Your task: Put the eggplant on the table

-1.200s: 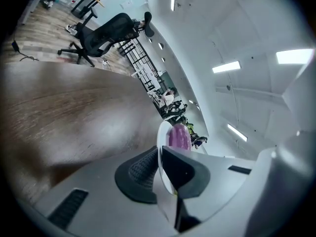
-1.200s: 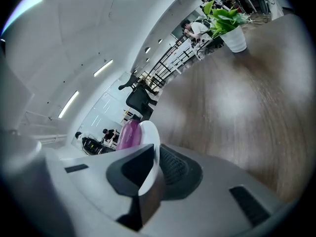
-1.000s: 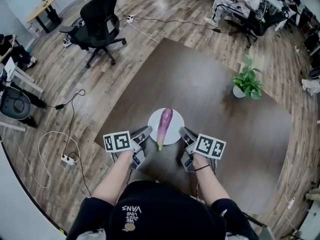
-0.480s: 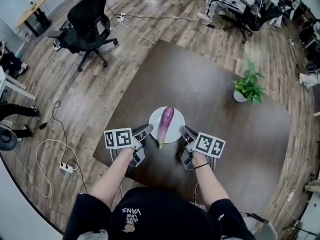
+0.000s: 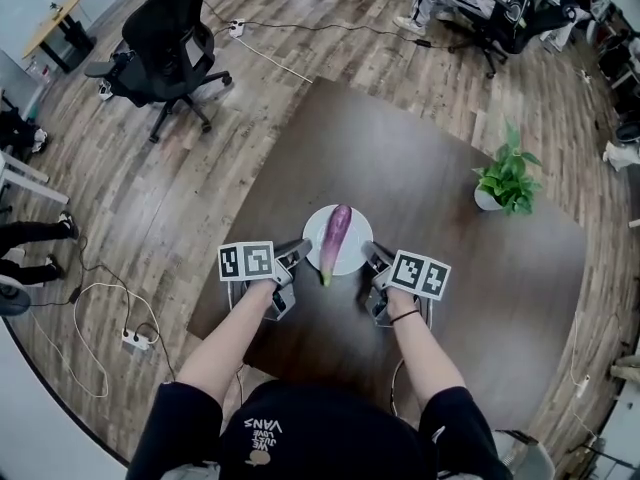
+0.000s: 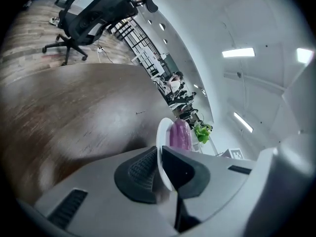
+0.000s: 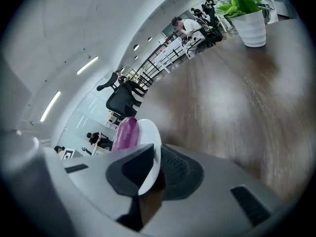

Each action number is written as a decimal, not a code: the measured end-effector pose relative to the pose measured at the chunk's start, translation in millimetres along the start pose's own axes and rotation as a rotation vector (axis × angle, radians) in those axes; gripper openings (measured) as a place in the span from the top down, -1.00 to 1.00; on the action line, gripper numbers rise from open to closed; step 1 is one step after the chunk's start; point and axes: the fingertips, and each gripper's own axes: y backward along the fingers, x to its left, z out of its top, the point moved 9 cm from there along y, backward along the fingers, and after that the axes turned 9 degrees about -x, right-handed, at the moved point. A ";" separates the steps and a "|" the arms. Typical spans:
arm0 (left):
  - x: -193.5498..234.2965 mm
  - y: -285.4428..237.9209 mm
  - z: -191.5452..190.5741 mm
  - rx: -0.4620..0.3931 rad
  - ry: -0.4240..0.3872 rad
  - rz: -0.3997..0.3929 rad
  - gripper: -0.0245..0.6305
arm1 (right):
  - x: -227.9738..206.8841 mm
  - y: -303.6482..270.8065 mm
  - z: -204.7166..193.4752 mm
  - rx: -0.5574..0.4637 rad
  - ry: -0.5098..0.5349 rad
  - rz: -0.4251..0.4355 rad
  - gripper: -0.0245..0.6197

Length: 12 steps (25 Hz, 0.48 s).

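Open office, wood floor (image 5: 170,198), and a big dark brown surface (image 5: 430,158) in front of you w/ plenty of bare room. The eggplant (image 5: 336,236) isn't on that surface itself. It lies lengthwise on a small white plate (image 5: 357,255), green stem end toward you and poking just over the near rim.

You're handling plate + veg as one unit, which is why neither tool touches the eggplant. Your left gripper (image 5: 297,252) has its jaws closed on the plate's left rim; the left gripper view shows the thin white edge pinched between the ribbed pads. Your right gripper (image 5: 373,257) does the same on the opposite rim, jaws clamped on the edge per the right gripper view.

Two grips across from each other keep the plate level, so the long, round veg doesn't roll off. A one-sided pinch on so thin a rim would prob. let it tip. Whether the plate's base touches the surface, can't tell from these views.

My read: you're at the set-down stage, over the near part of the surface, approx. mid-width.

Further out, a potted plant (image 5: 505,178) stands well apart at the far right, no obstacle. A black office chair (image 5: 165,38) sits off the surface on the floor, irrelevant to the move.
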 end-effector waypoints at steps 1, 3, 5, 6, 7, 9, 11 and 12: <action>2.5 -4.4 2.5 0.008 -0.001 0.006 0.85 | -2.2 -4.5 2.0 0.005 0.002 -0.005 0.81; 6.6 -11.8 7.0 0.022 -0.005 0.019 0.85 | -6.6 -13.0 4.8 0.013 -0.001 -0.016 0.81; 9.8 -18.3 12.0 0.040 -0.011 0.030 0.85 | -9.7 -20.1 8.5 0.020 -0.003 -0.024 0.81; 11.3 -21.7 14.5 0.051 -0.012 0.035 0.85 | -10.8 -23.4 10.8 0.023 0.000 -0.027 0.81; 13.0 -24.9 16.8 0.061 -0.013 0.041 0.85 | -11.9 -26.6 13.1 0.027 0.004 -0.029 0.81; 16.2 -30.6 19.8 0.077 -0.009 0.054 0.85 | -14.3 -32.1 16.2 0.035 0.009 -0.032 0.81; 17.9 -34.4 20.8 0.083 -0.005 0.069 0.85 | -17.3 -35.6 16.8 0.041 0.005 -0.036 0.81; 18.2 -35.8 21.0 0.085 -0.008 0.077 0.85 | -18.4 -37.0 16.7 0.045 0.005 -0.041 0.81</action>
